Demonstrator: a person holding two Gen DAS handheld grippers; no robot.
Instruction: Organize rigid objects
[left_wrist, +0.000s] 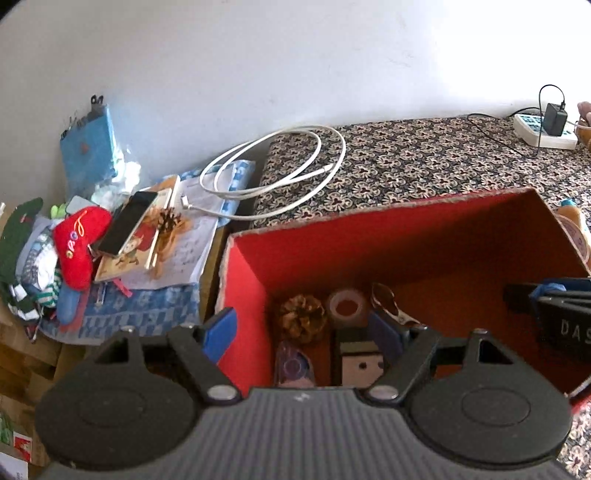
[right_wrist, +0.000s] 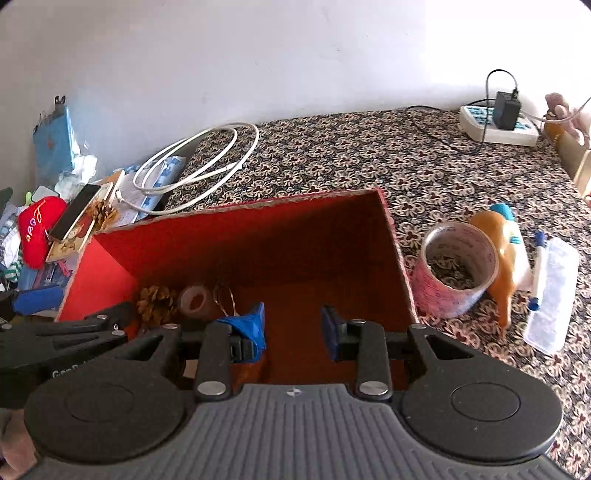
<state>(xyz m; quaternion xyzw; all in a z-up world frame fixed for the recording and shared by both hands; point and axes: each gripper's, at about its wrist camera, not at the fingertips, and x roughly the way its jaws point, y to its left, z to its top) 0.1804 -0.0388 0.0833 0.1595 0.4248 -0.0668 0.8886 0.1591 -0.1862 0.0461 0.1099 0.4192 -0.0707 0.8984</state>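
Note:
A red open box stands on the patterned cloth. Inside lie a pine cone, a small clear tape roll, a black-and-white block and a purple item. My left gripper is open, straddling the box's left wall, with nothing between its fingers. My right gripper is open and empty over the box's inside. Right of the box stand a large tape roll, an orange bottle and a clear case.
A white cable coils behind the box. A cluttered pile at the left holds a phone, books, a second pine cone and a red plush. A power strip with charger sits at the far right.

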